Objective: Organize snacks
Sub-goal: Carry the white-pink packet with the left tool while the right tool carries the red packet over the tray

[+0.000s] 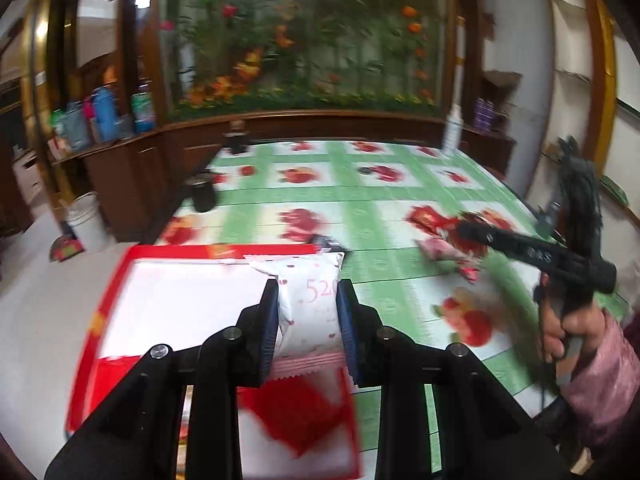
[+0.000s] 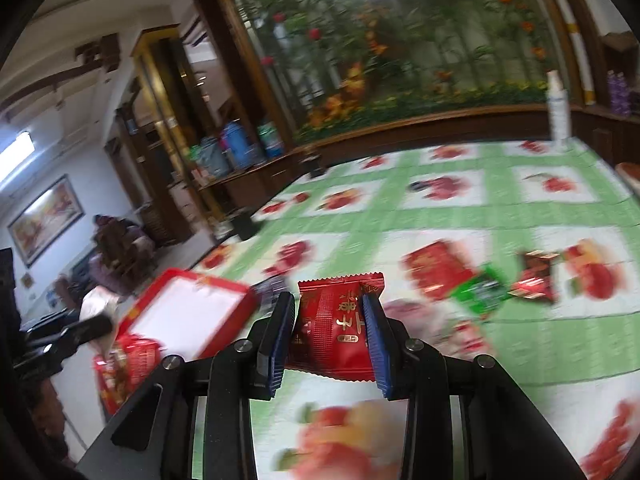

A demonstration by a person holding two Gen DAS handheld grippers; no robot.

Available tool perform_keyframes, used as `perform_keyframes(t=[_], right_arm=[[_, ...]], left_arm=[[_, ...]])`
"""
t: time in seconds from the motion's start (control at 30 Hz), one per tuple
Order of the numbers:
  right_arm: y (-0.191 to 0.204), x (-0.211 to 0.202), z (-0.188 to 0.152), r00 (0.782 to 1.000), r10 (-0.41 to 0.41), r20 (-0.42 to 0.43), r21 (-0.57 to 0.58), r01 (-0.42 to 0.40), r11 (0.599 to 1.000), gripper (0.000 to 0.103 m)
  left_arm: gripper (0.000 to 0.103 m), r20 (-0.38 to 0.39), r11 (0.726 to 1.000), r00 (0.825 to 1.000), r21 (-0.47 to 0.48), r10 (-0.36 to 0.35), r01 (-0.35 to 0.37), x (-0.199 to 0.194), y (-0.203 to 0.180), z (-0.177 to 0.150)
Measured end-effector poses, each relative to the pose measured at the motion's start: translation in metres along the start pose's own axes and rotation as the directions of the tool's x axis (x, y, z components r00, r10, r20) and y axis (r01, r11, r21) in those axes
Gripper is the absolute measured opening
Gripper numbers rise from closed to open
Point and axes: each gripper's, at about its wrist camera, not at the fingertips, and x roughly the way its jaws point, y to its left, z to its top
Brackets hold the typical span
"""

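Observation:
My left gripper [image 1: 307, 292] is shut on a white snack packet [image 1: 310, 312] printed with pink digits, held above the red box [image 1: 120, 280] with a white inside. Red packets [image 1: 304, 412] lie in the box's near corner. My right gripper [image 2: 328, 306] is shut on a red snack packet [image 2: 334, 330] with gold characters, held over the table. In the left wrist view the right gripper [image 1: 468, 230] reaches over loose snacks, gripped by a hand in a pink sleeve. Loose packets on the cloth: a big red packet [image 2: 438, 270], a green packet [image 2: 480, 290], a dark red packet [image 2: 536, 276].
The table wears a green-checked cloth [image 1: 360, 216] with red fruit prints. A dark jar [image 1: 203, 192] and another dark jar [image 1: 238, 138] stand at its far left, a white bottle [image 2: 558, 106] at the far right. A white bucket [image 1: 86, 222] sits on the floor, left.

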Motion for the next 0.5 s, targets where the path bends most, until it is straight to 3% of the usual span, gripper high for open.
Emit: perform_keyframes(t=[0.23,0.5], right_arm=[[0.067,0.047,-0.008,0.978,0.193,-0.073,0.019,-0.192,0.981,0.035],[0.137,0.110,-0.012,0.931,0.308,-0.196,-0.010,-0.316,0.949,0.035]], left_arm=[[0.026,-0.019,0.989,0.990,-0.054,0.140,-0.141,-0.002,0.048,-0.020],[0.026,-0.074,0.972,0.979,-0.129,0.189,-0.197,0.001,0.082,-0.040]])
